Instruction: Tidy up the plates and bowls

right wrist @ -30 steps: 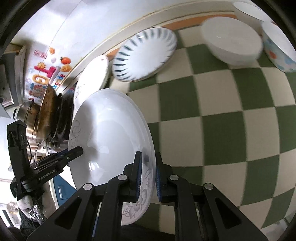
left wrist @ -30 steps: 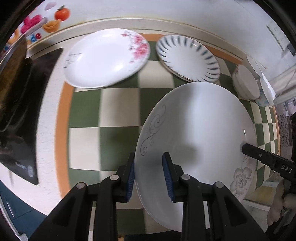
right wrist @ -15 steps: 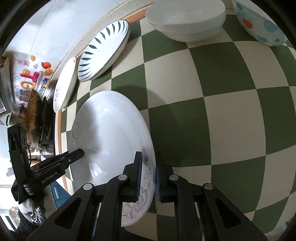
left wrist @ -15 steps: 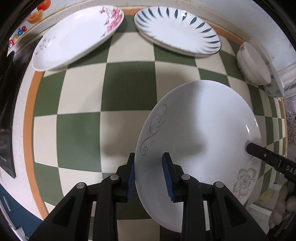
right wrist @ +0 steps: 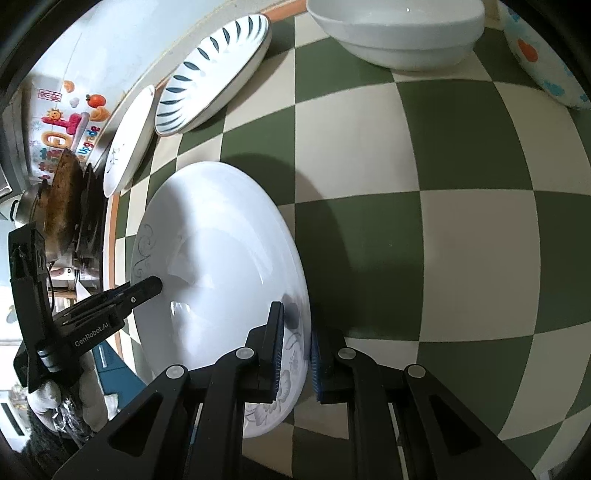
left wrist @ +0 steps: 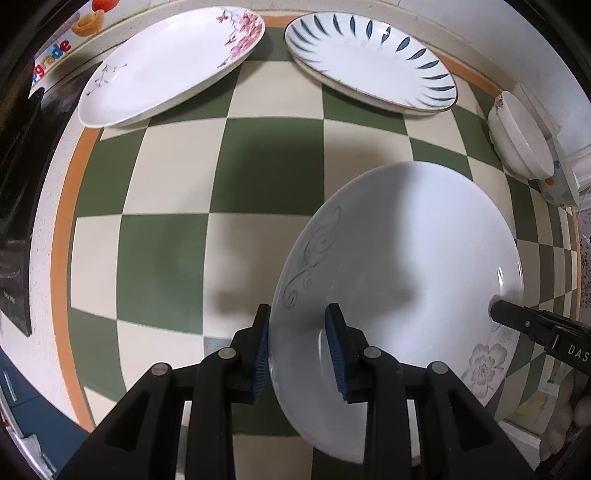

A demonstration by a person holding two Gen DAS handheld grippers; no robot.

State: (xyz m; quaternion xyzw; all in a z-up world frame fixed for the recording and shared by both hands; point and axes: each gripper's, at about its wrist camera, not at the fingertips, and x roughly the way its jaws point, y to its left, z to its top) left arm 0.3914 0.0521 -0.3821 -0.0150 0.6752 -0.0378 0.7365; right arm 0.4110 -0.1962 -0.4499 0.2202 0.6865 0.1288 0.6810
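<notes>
Plate (left wrist: pixel 406 258) held over checkered cloth (left wrist: pixel 166 240), left gripper (left wrist: pixel 297 347) and right gripper (right wrist: pixel 297 345) each clamped on opposite rim. Step: carrying plate, probably toward a stack. Next: level lowering, matched release. Count: three plates including blossom plate (left wrist: pixel 166 62) and blue-leaf plate (left wrist: pixel 369 59); white bowls (right wrist: pixel 399 29), apparently two nested; one dotted bowl (right wrist: pixel 546 59).

The spotted bowl (right wrist: pixel 546 55) is cut by the frame edge (also half-hidden behind the stacked bowls (left wrist: pixel 521 136)).
</notes>
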